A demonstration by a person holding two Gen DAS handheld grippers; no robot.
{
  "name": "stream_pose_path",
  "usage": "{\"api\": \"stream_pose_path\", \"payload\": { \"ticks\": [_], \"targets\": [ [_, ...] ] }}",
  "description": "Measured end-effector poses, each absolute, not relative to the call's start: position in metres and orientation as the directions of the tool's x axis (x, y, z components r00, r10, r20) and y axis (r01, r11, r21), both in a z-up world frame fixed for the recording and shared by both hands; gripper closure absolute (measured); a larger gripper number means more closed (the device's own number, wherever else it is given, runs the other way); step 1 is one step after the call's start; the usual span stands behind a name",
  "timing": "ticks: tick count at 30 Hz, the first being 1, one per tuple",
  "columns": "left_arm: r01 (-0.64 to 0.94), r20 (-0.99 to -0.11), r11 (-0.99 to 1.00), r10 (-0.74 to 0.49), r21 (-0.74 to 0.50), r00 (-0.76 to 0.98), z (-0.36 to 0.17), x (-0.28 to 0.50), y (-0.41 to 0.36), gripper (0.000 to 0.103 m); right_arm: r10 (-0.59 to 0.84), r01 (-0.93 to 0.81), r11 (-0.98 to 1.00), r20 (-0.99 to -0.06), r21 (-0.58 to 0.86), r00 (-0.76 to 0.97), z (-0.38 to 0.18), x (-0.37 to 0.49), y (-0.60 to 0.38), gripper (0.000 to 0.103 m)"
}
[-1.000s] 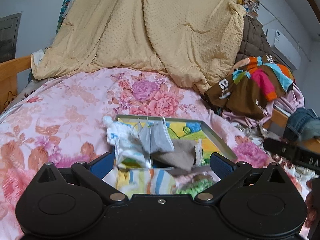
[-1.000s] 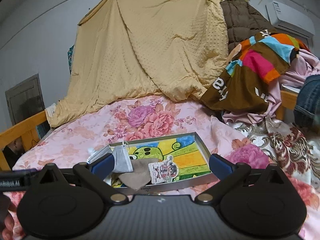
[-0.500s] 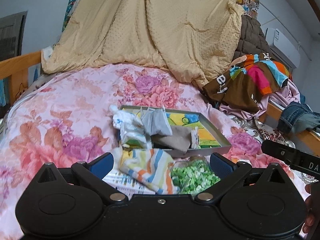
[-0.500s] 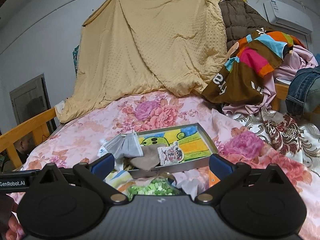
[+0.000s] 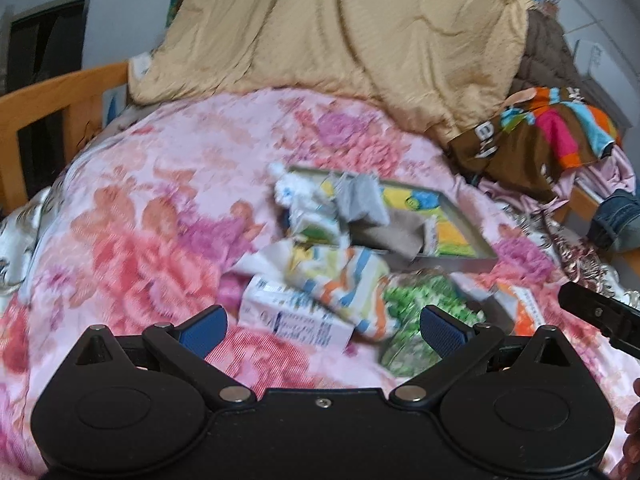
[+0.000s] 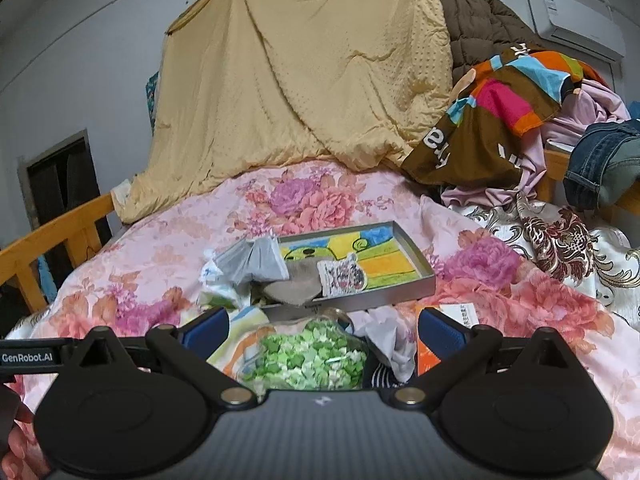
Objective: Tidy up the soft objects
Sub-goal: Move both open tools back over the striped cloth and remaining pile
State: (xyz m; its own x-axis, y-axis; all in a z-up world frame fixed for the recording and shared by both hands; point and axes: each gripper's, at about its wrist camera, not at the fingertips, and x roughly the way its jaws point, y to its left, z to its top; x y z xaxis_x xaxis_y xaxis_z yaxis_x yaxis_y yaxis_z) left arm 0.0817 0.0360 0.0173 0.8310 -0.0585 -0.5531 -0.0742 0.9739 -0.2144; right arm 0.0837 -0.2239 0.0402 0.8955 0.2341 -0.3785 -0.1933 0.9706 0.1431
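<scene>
A grey metal tray (image 6: 416,252) with a cartoon-printed bottom lies on the floral bedspread; the left wrist view shows the tray (image 5: 468,222) too. Its left end holds a grey folded cloth (image 6: 256,260), a brown cloth (image 6: 296,286) and a small patterned piece (image 6: 342,276). In front of the tray lie a striped cloth (image 5: 348,280), a bag of green pieces (image 6: 308,356), a white printed packet (image 5: 288,312) and an orange packet (image 6: 426,354). My left gripper (image 5: 322,328) is open above this pile. My right gripper (image 6: 324,330) is open over the green bag.
A tan quilt (image 6: 304,80) hangs at the back. Piled clothes (image 6: 504,112) and jeans (image 6: 604,164) crowd the right side. A wooden bed rail (image 5: 52,108) runs along the left. Part of a hand (image 6: 16,440) shows at the lower left of the right wrist view.
Both grippers have pulled back from the tray, so the pile in front of it has come into view. The left wrist view has swung and is blurred.
</scene>
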Motion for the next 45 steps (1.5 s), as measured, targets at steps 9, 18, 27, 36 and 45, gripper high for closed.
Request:
{"api": "stream_pose_path", "payload": {
  "ticks": [9,18,27,36,45],
  "targets": [
    [-0.156,-0.619,0.96,-0.023,-0.234,0.785,0.009,0.08,0.05,0.001,0.252,-0.238,0.967,-0.433,0.089,0.866,0.03,0.08,-0.202,0.0],
    [-0.216,-0.653,0.932,-0.028,-0.29,0.757,0.007,0.083,0.063,0.001,0.281,-0.303,0.953,-0.481,0.034,0.831,0.019,0.079,-0.182,0.0],
    [-0.248,-0.68,0.912,-0.045,-0.327,0.732,0.002,0.092,0.073,0.001,0.308,-0.35,0.936,-0.511,0.015,0.802,0.013,0.078,-0.17,0.0],
    [-0.209,-0.705,0.929,-0.073,-0.305,0.706,0.007,0.123,0.082,0.001,0.347,-0.408,0.913,-0.527,-0.001,0.776,0.009,0.087,-0.157,0.0],
    [-0.107,-0.715,0.97,-0.084,-0.218,0.694,0.01,0.156,0.09,0.001,0.353,-0.428,0.904,-0.54,-0.015,0.764,0.004,0.103,-0.148,0.0]
  ]
}}
